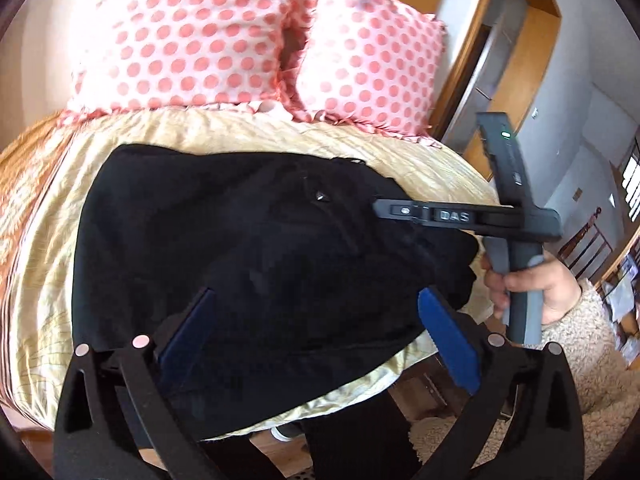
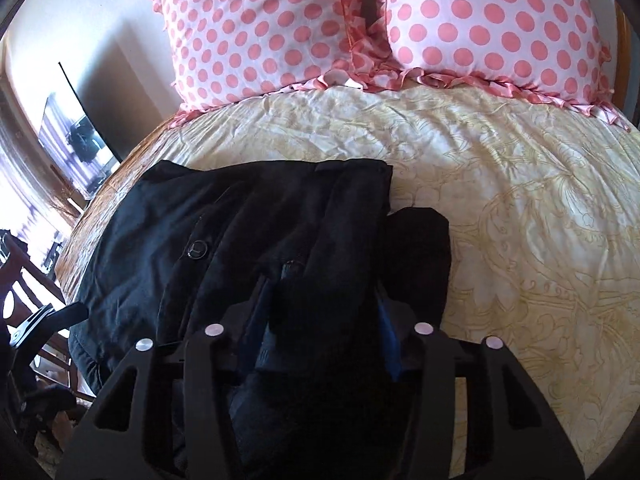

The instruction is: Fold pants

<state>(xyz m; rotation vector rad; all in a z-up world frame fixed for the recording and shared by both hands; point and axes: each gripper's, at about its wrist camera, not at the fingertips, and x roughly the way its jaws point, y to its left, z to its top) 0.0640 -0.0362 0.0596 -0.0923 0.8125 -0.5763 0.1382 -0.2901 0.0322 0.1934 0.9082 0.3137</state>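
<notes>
Black pants (image 1: 240, 248) lie folded in a thick bundle on the yellow bedspread (image 1: 240, 132), near the bed's front edge. My left gripper (image 1: 316, 332) is open, its blue pads spread wide over the near edge of the pants. The right gripper (image 1: 400, 212) shows in the left wrist view, reaching sideways onto the pants' right side. In the right wrist view the pants (image 2: 240, 232) fill the lower left, and my right gripper (image 2: 320, 332) has its blue pads half buried in a fold of the black cloth between them.
Two pink polka-dot pillows (image 2: 280, 32) stand at the head of the bed. The bedspread (image 2: 520, 220) stretches to the right of the pants. A wooden door frame (image 1: 480, 60) and a chair (image 1: 592, 240) are right of the bed.
</notes>
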